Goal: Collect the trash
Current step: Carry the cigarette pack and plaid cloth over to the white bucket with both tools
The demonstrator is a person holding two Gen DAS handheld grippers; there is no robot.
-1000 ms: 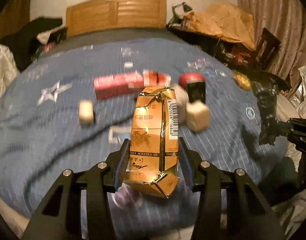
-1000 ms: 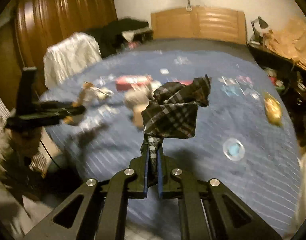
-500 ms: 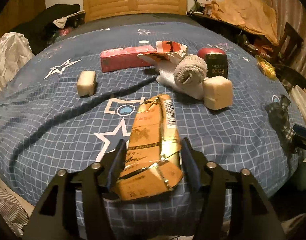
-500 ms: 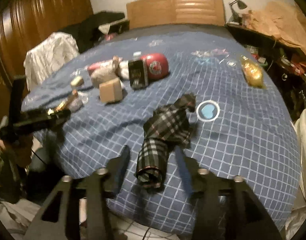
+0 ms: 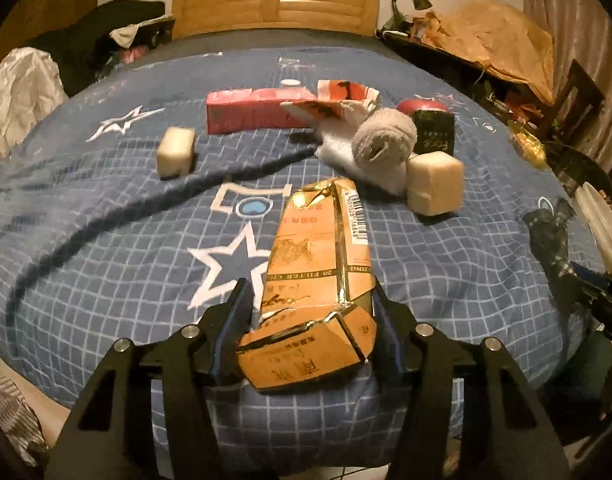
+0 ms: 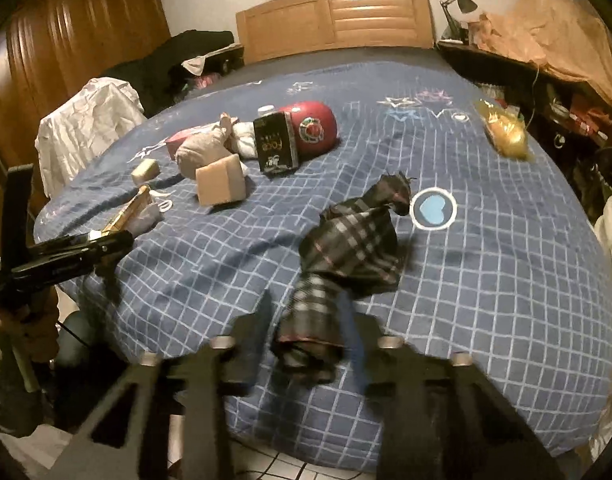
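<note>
Surface: I see a bed (image 5: 106, 248) under a blue grid-pattern cover with white stars; the wooden headboard (image 5: 274, 4) stands at the far end
Room: wardrobe (image 6: 66, 52) beyond the bed's left side, a cluttered side table with a desk lamp (image 6: 460, 2) on the right, tiled floor at the foot
Left gripper (image 5: 312, 308): jaws have just been closing a little; the crushed gold cigarette carton (image 5: 322, 264) lies on the cover between them, a sliver of gap on the left side, so I read no clamp
Right gripper (image 6: 306, 320): jaws have just been closing around the dark plaid cloth (image 6: 354, 248), which lies on the cover; motion blur smears the fingers, so I cannot tell if the pads press on it
Other litter: pink box (image 5: 246, 110), grey rolled sock (image 5: 384, 138), two pale cubes (image 5: 436, 188), black box (image 6: 276, 146), red pouch (image 6: 314, 128), yellow wrapper (image 6: 506, 132)
Hard to make out: print on the carton is mostly illegible; the room's corners are cut off by the lens
Edges: both grippers sit at the near edge of the bed, well apart; open cover lies between the carton and the litter cluster
</note>
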